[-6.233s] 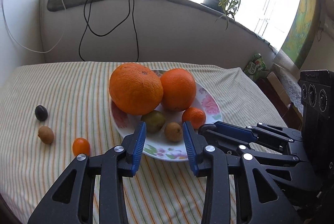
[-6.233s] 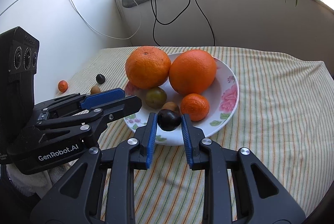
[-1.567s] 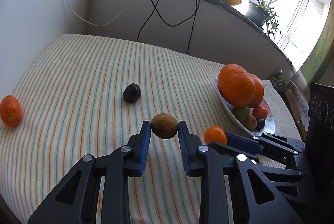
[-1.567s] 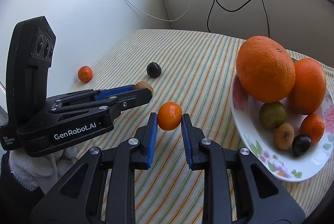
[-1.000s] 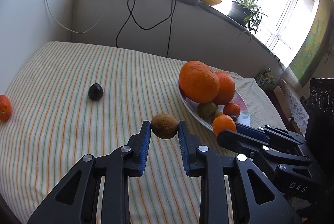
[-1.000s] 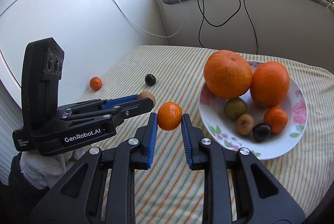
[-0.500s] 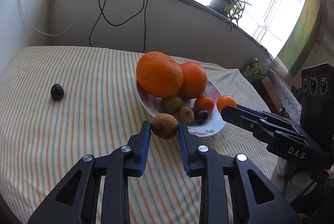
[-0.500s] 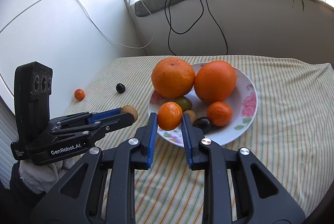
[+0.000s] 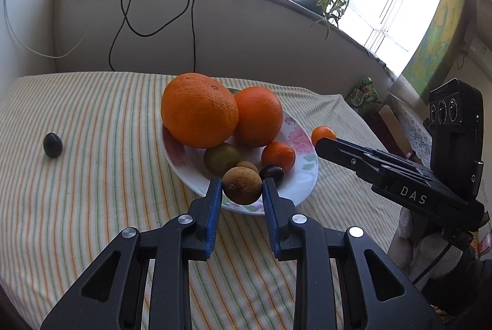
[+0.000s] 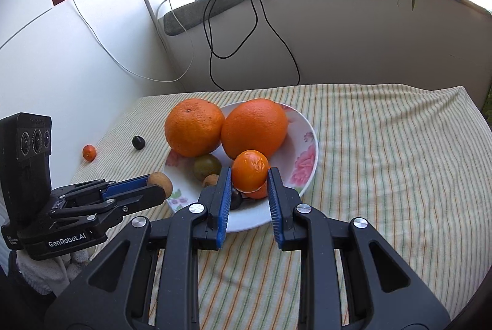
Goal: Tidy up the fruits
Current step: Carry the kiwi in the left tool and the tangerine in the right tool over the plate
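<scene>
Both hands have swung across from the bare cloth toward the plate since a second ago, each carrying its fruit along.

From the left wrist view, the left gripper [image 9: 242, 188] is pinching a brown kiwi-like fruit [image 9: 242, 185] between its blue pads, held over the near rim of the flowered plate [image 9: 303, 181]. On the plate sit two big oranges [image 9: 199, 110], a green fruit [image 9: 221, 158], a small mandarin [image 9: 278, 155], a brown fruit and a dark plum [image 9: 271, 173]. Another dark plum [image 9: 52, 144] lies alone on the striped tablecloth [image 9: 92, 176], well apart to the left. If the brown fruit were let go here, I'd worry it lands on the sloping rim and rolls off onto the cloth, or knocks the small fruits packed just beyond it.

From the right wrist view, the right gripper [image 10: 249, 180] is clamped on a small orange mandarin [image 10: 249, 169], hanging above the plate's near side, right over the little fruits already there. The left gripper [image 10: 158, 181] comes in close beside it at the plate's left edge. The two tools are near enough that lowering both at once could make them bump. The large oranges lean together; a nudge might set one rolling. A tiny orange fruit [image 10: 89, 152] and the plum [image 10: 138, 142] remain out on the cloth.
</scene>
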A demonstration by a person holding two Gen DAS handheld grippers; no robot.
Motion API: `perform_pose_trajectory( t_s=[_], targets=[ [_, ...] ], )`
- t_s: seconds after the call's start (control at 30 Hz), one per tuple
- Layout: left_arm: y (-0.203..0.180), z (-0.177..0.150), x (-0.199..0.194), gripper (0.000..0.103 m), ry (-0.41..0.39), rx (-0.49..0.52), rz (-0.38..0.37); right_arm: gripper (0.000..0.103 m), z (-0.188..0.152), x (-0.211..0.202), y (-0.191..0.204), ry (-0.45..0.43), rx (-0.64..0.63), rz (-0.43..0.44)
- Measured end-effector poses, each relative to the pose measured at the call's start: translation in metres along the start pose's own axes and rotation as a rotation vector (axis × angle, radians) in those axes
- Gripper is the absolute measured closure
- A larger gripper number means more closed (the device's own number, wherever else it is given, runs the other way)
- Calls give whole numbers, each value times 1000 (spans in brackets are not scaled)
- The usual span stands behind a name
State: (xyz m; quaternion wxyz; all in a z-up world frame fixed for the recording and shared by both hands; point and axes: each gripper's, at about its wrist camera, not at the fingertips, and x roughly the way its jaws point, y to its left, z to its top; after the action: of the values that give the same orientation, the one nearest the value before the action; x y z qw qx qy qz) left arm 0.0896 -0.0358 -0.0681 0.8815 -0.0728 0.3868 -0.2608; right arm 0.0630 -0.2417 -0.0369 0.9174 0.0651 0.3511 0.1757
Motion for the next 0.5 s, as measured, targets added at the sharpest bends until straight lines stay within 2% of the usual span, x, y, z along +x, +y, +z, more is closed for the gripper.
perform_pose_trajectory(
  t_s=[0.5],
  targets=[
    [-11, 6, 11, 78, 7, 22, 5, 79, 4, 18, -13, 25, 8, -19]
  ],
)
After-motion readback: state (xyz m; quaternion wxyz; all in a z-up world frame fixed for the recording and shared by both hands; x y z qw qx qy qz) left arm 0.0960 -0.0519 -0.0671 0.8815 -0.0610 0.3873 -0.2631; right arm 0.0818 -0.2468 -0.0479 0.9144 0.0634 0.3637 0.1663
